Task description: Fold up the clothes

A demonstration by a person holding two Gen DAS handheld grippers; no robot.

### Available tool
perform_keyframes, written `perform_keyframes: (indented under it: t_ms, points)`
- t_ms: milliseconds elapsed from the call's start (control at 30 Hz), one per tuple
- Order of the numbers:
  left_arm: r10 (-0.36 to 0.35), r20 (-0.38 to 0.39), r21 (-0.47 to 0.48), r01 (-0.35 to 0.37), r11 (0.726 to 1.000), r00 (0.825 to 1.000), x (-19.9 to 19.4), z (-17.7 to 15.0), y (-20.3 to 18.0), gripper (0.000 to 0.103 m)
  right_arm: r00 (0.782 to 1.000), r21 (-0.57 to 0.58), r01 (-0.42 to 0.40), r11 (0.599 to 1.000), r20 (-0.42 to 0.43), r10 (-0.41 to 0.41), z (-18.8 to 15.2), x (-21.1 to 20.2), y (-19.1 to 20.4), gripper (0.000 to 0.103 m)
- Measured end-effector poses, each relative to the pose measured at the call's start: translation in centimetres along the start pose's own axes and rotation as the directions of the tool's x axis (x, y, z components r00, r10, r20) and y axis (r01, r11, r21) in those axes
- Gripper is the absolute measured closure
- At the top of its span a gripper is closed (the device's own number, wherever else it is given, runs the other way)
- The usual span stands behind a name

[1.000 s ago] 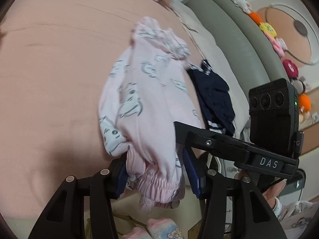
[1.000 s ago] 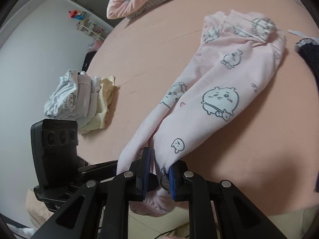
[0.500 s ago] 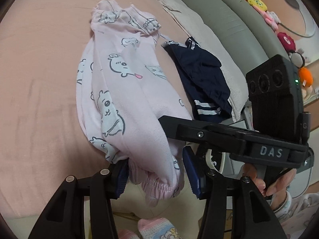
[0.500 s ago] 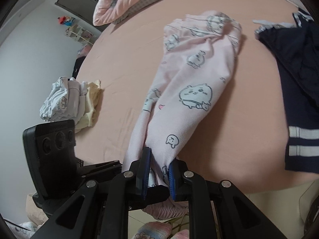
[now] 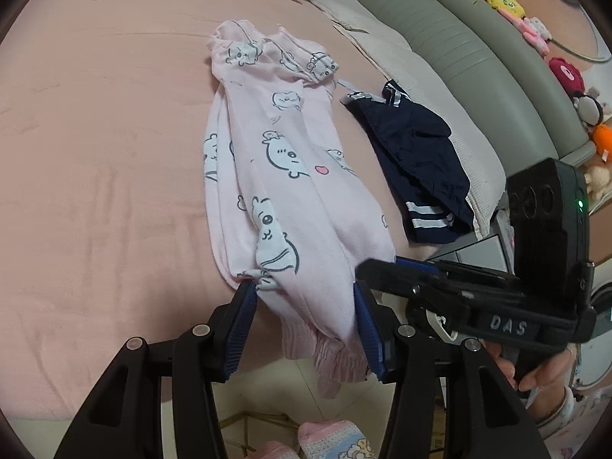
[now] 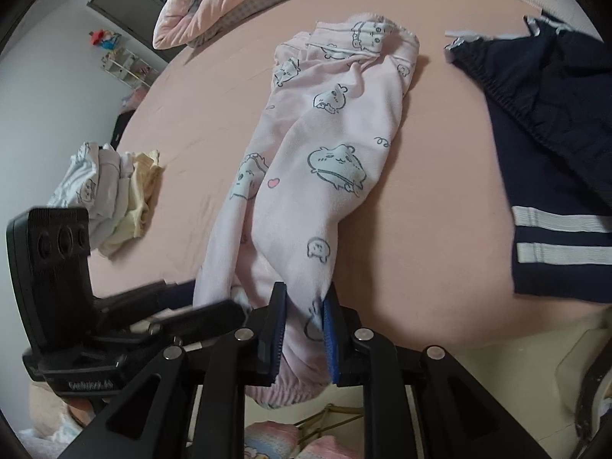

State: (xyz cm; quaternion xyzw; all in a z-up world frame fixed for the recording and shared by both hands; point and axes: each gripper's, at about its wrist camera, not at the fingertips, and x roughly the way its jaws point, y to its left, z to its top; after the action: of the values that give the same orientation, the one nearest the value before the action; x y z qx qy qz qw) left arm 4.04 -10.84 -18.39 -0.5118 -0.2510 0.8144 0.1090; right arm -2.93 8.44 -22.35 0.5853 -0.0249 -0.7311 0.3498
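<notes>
Both grippers (image 5: 304, 321) (image 6: 304, 329) apparently clamping pink pants (image 6: 329, 160); folded pile (image 6: 111, 195) only right-view.

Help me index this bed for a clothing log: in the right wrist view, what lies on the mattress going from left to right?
Folded stack of white and yellow clothes → pink cartoon-print pants → navy shorts with white stripes.

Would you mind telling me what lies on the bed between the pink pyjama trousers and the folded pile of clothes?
Nothing: in the right wrist view, only bare pink sheet separates the pink pyjama trousers from the folded pile.
</notes>
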Motion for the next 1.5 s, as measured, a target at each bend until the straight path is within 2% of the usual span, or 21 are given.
perform_keyframes:
  t_ms: [300,400,433,533,600,633,733,833,1000,1067,1167,1300,1467,1500]
  points:
    - [0.056,0.009,0.016,-0.057,0.998,0.998,-0.1,0.3,-0.4,0.053,0.999,0.026,0.037,0.999,0.007,-0.037,-1.3,-1.3,-0.7,0.068]
    - [0.119,0.013,0.041,-0.119,0.992,0.993,-0.2,0.3,-0.6,0.037,0.998,0.011,0.062,0.998,0.014,-0.062,-1.6,-1.8,-0.9,0.062]
    - [0.142,0.019,0.054,-0.142,0.988,0.99,-0.4,0.3,-0.7,0.033,0.998,0.001,0.069,0.998,0.015,-0.069,-1.8,-1.9,-0.9,0.06]
    - [0.19,0.036,0.121,-0.193,0.974,0.981,-0.8,0.4,-1.1,0.031,0.995,-0.041,0.099,0.994,0.023,-0.098,-2.2,-2.4,-1.0,0.054]
    - [0.25,0.067,0.211,-0.259,0.943,0.966,-1.3,0.2,-1.8,0.028,0.99,-0.097,0.134,0.986,0.049,-0.13,-2.5,-3.0,-0.7,0.053]
    - [0.279,0.084,0.254,-0.291,0.922,0.957,-1.5,0.1,-2.1,0.027,0.986,-0.134,0.157,0.978,0.067,-0.149,-2.7,-3.3,-0.5,0.053]
    - [0.377,0.161,0.4,-0.41,0.82,0.912,-1.9,-0.9,-3.2,0.025,0.966,-0.276,0.249,0.928,0.141,-0.217,-3.8,-4.1,0.5,0.053]
    - [0.427,0.247,0.505,-0.492,0.709,0.87,-2.2,-2.3,-3.8,0.025,0.945,-0.382,0.32,0.867,0.2,-0.261,-5.2,-4.1,1.5,0.053]
    - [0.44,0.338,0.591,-0.551,0.589,0.832,-2.1,-4.3,-4.0,0.025,0.906,-0.471,0.417,0.778,0.29,-0.31,-6.6,-3.8,1.8,0.053]
    - [0.433,0.367,0.621,-0.563,0.545,0.823,-2.0,-5.3,-4.1,0.025,0.889,-0.506,0.454,0.734,0.317,-0.331,-6.9,-3.4,2.0,0.053]
    - [0.4,0.417,0.644,-0.576,0.503,0.816,-2.2,-6.3,-3.9,0.025,0.852,-0.575,0.521,0.631,0.389,-0.35,-8.2,-3.1,2.9,0.053]
    - [0.372,0.498,0.673,-0.62,0.404,0.783,-1.9,-7.4,-3.8,0.025,0.805,-0.652,0.594,0.472,0.489,-0.337,-9.9,-2.4,4.1,0.053]
    - [0.357,0.562,0.721,-0.654,0.231,0.746,-0.2,-9.0,-3.7,0.025,0.745,-0.692,0.663,0.285,0.576,-0.336,-11.8,-0.6,4.5,0.053]
    - [0.359,0.571,0.724,-0.659,0.205,0.739,0.2,-9.3,-3.6,0.025,0.734,-0.697,0.673,0.245,0.589,-0.339,-12.2,-0.1,4.4,0.053]
